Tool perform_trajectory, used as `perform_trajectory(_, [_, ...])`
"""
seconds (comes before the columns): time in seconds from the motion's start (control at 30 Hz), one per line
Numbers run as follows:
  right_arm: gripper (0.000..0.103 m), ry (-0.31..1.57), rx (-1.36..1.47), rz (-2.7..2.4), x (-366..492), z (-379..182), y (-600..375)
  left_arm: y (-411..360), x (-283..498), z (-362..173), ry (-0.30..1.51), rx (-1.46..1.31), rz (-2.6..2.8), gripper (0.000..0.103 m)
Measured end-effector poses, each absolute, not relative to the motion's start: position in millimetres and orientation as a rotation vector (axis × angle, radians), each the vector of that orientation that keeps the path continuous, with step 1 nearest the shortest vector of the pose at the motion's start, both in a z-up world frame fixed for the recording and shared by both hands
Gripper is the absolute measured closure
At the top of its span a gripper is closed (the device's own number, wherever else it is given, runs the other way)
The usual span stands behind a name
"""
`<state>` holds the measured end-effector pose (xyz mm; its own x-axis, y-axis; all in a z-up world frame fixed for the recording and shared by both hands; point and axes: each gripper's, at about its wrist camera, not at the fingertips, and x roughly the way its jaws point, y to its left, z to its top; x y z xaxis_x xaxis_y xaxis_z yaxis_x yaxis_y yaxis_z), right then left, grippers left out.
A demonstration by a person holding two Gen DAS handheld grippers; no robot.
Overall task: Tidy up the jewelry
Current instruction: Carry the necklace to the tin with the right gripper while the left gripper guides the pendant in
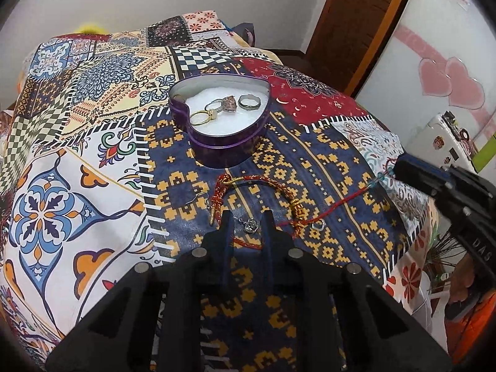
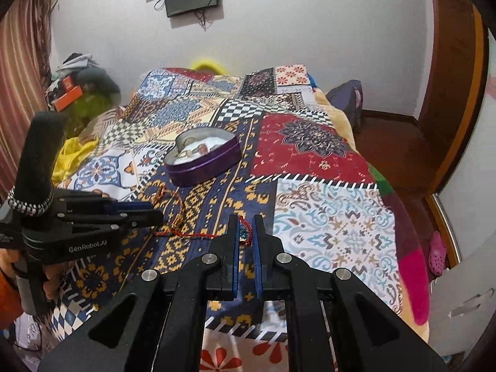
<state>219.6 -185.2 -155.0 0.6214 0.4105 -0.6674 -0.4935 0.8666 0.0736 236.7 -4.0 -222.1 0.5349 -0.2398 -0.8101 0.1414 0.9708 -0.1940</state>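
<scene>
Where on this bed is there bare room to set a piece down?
Free: the red patch right of the heart tin, and the pale patch nearer the right gripper. Crowded: below the tin, where the red cord bracelet and earring lie by the left gripper.

A purple heart-shaped tin point(image 1: 223, 130), open and holding rings point(image 1: 217, 108), sits beyond the left claw point(image 1: 246, 217); a red-gold cord bracelet point(image 1: 266, 198) lies at its tips.

Heart tin point(image 1: 228, 152): purple sides, white lining. Rings inside: gold point(image 1: 200, 117) and silver point(image 1: 249, 101). Cord point(image 1: 333, 207): red w/ gold beads (turquoise bit at its end point(image 2: 243, 232)). Bedspread point(image 1: 93, 142): patchwork, navy/yellow geometric, red paisley, b&w checks, blue-orange floral. Grippers black w/ blue pads point(image 2: 257, 254).
</scene>
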Motion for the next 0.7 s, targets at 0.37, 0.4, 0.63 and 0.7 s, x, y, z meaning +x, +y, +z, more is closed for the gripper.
perform_trajectory(0.37, [0.096,0.666,-0.102,0.519,224,-129,-183,-6,232,-213,0.948,-0.078,-0.222,0.095])
perform_trajectory(0.4, [0.096,0.657,-0.099,0.519,225,-125,-183,-4,230,-209,0.941,-0.083,-0.225,0.095])
perform_trajectory(0.63, [0.096,0.604,-0.098,0.518,227,-103,-178,6,220,-174,0.863,-0.091,-0.226,0.095])
perform_trajectory(0.7, [0.096,0.595,-0.098,0.518,229,-99,-176,9,217,-161,0.834,-0.088,-0.223,0.095])
